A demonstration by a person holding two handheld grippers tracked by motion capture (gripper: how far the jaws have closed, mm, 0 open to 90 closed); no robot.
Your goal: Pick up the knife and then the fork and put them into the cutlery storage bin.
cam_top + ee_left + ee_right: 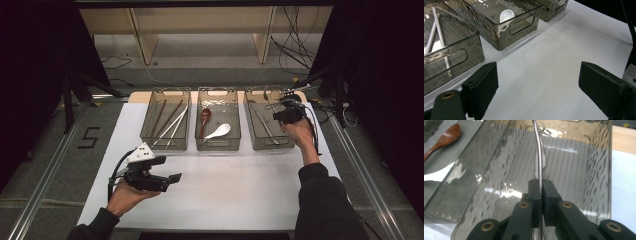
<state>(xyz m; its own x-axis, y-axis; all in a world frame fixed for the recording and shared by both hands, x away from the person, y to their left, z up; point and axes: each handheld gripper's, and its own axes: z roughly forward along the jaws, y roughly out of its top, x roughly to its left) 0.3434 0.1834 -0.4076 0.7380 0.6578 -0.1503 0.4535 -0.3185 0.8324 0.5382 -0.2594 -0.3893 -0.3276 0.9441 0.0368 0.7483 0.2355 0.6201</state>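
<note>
From the high view, three smoked clear plastic bins sit in a row along the far edge of the white table (215, 200). The left bin (166, 142) already holds brown and white chopsticks (170, 122), the middle bin (218, 144) a brown wooden spoon (205, 117) and a white ceramic spoon (219, 131). My right tongs (286, 115) hang over the right bin (270, 142), where a thin metal utensil lies; sorting looks nearly done, as I see nothing loose on the table.

In the left gripper view, my left tongs (537, 87) are released, jaws wide apart over bare table near its near-left corner, holding nothing.

In the right gripper view, my right tongs (540, 195) are clenched on the slim silver metal utensil (538, 152), its handle running up inside the right bin. I judge that only lowering and letting go remains.
</note>
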